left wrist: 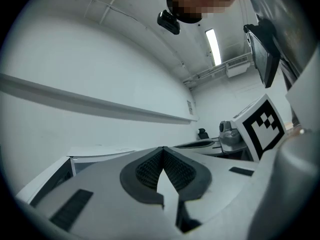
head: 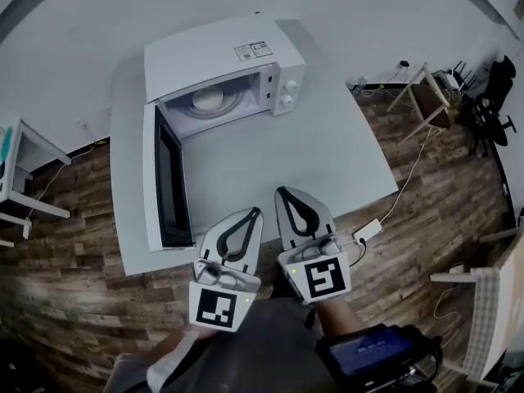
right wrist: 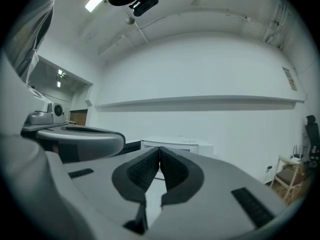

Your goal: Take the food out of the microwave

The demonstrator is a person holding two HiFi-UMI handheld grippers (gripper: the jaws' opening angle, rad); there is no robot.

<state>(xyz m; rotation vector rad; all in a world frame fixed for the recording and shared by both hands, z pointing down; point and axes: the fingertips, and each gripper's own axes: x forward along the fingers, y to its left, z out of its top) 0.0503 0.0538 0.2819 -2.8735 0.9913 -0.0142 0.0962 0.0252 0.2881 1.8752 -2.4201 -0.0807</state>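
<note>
A white microwave (head: pixel 225 60) stands at the far side of the pale table (head: pixel 327 150), its door (head: pixel 164 182) swung wide open toward me. Inside, a round pale dish of food (head: pixel 208 99) rests on the turntable. Both grippers hover over the table's near edge, well short of the oven. My left gripper (head: pixel 255 212) is shut with nothing in it; its tips meet in the left gripper view (left wrist: pixel 163 148). My right gripper (head: pixel 282 191) is shut and empty too, tips together in the right gripper view (right wrist: pixel 159 148), where the microwave (right wrist: pixel 177 145) shows small and far ahead.
A white power adapter (head: pixel 368 229) with its cable lies on the wood floor by the table's right corner. A wooden stool (head: pixel 430 97) and black chairs (head: pixel 491 97) stand at the right, white furniture (head: pixel 20 170) at the left.
</note>
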